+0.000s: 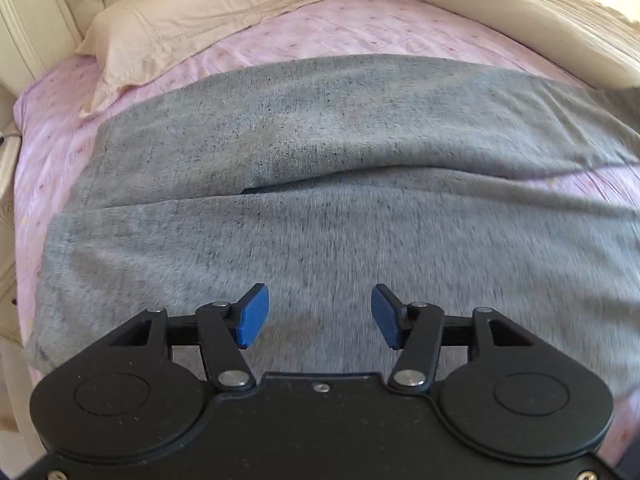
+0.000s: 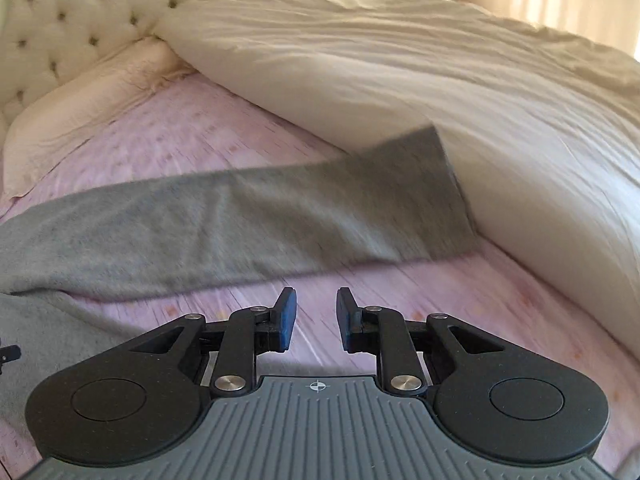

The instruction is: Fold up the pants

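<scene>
Grey knit pants (image 1: pixel 320 168) lie spread flat across the pink printed bedsheet (image 1: pixel 60 152), legs side by side. I judge the next fold needs both hems pinched evenly. My left gripper (image 1: pixel 320 316) hovers released above the near leg; my right gripper (image 2: pixel 317 318), parted and empty, sits over sheet, short of the far leg's end (image 2: pixel 420 196).

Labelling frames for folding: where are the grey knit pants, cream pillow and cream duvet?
Grey knit pants (image 1: pixel 340 140), left wrist view, upper leg.
Cream pillow (image 1: pixel 192 28), left wrist view, centre.
Cream duvet (image 2: pixel 440 80), right wrist view, top surface.
</scene>
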A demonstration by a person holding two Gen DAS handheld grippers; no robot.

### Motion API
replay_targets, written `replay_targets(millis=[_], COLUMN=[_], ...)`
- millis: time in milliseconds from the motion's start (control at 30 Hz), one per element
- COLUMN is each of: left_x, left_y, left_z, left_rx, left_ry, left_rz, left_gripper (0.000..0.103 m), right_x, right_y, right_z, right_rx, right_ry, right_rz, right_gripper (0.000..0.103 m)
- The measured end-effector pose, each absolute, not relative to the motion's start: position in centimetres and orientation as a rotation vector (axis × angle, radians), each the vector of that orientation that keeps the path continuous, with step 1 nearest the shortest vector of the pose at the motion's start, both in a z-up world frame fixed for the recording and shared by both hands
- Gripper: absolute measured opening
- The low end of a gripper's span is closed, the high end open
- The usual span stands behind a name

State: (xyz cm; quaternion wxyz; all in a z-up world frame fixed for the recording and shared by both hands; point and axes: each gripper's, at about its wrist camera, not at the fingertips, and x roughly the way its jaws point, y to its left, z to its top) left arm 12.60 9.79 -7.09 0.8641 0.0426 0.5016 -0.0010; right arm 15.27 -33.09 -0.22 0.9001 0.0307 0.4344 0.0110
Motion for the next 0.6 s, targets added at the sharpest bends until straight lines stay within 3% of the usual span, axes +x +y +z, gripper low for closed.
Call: replay_targets(millis=[433, 600], left_x=[15.4, 15.5], left_y=[10.2, 10.1], left_z=[-9.0, -9.2], left_rx=[0.044, 0.066], left_ry=[1.176, 1.178], left_rz=[0.003, -0.010], left_gripper=[0.069, 0.073], right_x=[30.4, 33.7], right_y=[-20.7, -18.6], right_z=[-4.5, -6.7], right_rx=[-0.499, -0.613], right_ry=[0.865, 0.878], right_rz=[0.447, 0.535], right_gripper=[0.022, 0.033])
